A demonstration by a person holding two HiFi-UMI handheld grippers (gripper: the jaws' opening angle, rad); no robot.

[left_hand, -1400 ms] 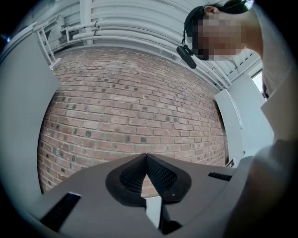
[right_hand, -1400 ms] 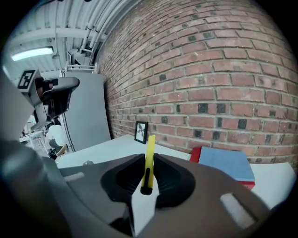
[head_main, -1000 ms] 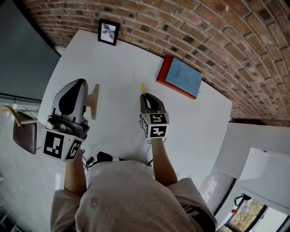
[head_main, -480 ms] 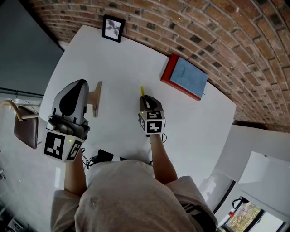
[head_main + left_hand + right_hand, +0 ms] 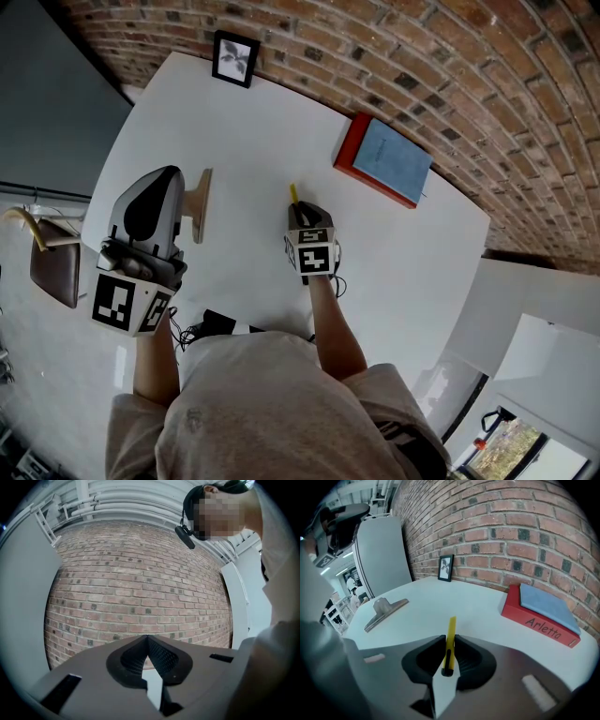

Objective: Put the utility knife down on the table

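**Slim knife pinched at its back end, pointing away from the person**

The right gripper [image 5: 449, 638] was closed on the utility knife [image 5: 450, 632], its jaws pressed against the knife's flat sides; the left gripper [image 5: 147, 640] was closed tip to tip on nothing, raised well to the left of the other.

The knife looked light and stiff, a narrow yellow body with smooth sides, so it would likely pivot or slide in a loose pinch; the hold sat near the dark back end, leaving most of the length overhanging in front of the jaws; a hold nearer the middle would probably be steadier.

Its long axis ran straight ahead of the right gripper, the yellow end pointing forward toward the brick wall, above the white tabletop [image 5: 423, 603]; whether it touched the tabletop could not be told; no bared blade could be made out.
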